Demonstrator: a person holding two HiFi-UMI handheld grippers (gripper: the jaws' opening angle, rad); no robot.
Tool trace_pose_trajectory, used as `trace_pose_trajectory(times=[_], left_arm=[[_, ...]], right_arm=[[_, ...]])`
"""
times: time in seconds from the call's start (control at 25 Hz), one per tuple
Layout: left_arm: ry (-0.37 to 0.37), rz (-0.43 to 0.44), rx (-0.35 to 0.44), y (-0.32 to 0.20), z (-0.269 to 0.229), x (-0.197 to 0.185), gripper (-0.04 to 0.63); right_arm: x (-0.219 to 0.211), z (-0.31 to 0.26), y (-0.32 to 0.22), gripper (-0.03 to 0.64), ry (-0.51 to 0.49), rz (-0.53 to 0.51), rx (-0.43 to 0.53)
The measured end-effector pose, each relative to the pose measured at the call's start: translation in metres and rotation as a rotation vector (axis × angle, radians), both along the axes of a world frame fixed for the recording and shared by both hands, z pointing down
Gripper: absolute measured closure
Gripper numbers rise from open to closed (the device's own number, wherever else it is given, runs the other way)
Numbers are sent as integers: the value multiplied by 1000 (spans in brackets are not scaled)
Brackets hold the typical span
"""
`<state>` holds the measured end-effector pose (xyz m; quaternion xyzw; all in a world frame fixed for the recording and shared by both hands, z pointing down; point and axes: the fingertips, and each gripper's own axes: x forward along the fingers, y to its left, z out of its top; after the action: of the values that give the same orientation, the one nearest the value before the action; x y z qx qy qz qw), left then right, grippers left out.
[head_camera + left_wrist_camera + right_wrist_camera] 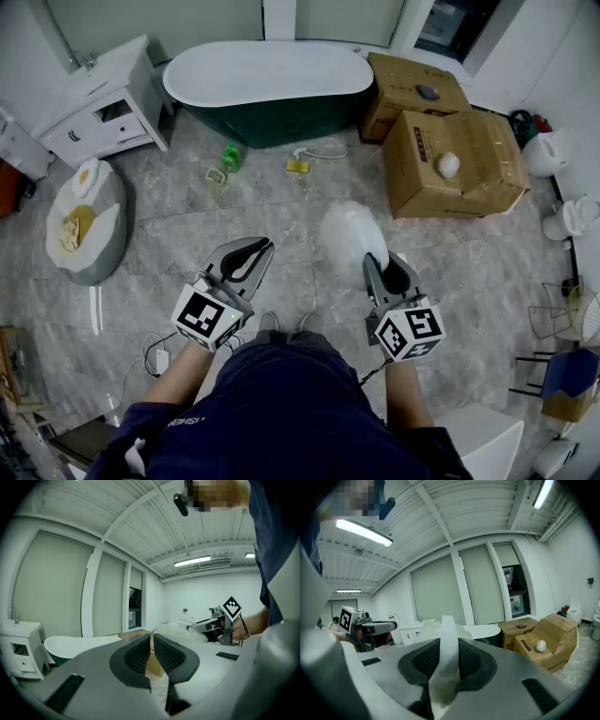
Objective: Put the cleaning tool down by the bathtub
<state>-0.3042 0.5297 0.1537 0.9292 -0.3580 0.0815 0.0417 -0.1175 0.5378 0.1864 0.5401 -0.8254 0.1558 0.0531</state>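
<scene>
Cleaning tool, white, with a fluffy head and a flat white strip handle (446,654): I hold it in my right gripper (382,272). The ribbed black pads are clamped on the handle from both sides. The handle runs forward out of the jaws along their own line. In the head view the fluffy head (349,236) sits just beyond the fingertips, so the tool's long axis points away from me, toward the far end of the room.

My left gripper (251,255) carries nothing. Its pads are closed to a narrow slit with nothing between them, and it hangs beside the right one, clear of the tool.

The oval bathtub, white inside and dark green outside (267,80), lies ahead of the right jaws and somewhat to the left, well apart from the tool head. The grey marbled tile floor (281,211) lies between them.

A small green bottle (230,155) and a small yellow object (297,166) already lie on the floor near the tub. Two brown cardboard boxes (455,164) stand to the right of it.

In my judgement the right arm must carry the tool forward and leftward. It then lowers the tool head-first onto bare tile by the tub, clear of those items.
</scene>
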Motion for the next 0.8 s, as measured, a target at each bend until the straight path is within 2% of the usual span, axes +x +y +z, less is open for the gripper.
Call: trace_pose_trajectory(times=[0.4,0.8], left_arm=[[-4,0,16,-6,0,7,548],[-12,21,-2,-3,9,16,548]], right_arm=[[8,3,-6,520,5,14,-9],[15,10,-3,521,3,24,-21]])
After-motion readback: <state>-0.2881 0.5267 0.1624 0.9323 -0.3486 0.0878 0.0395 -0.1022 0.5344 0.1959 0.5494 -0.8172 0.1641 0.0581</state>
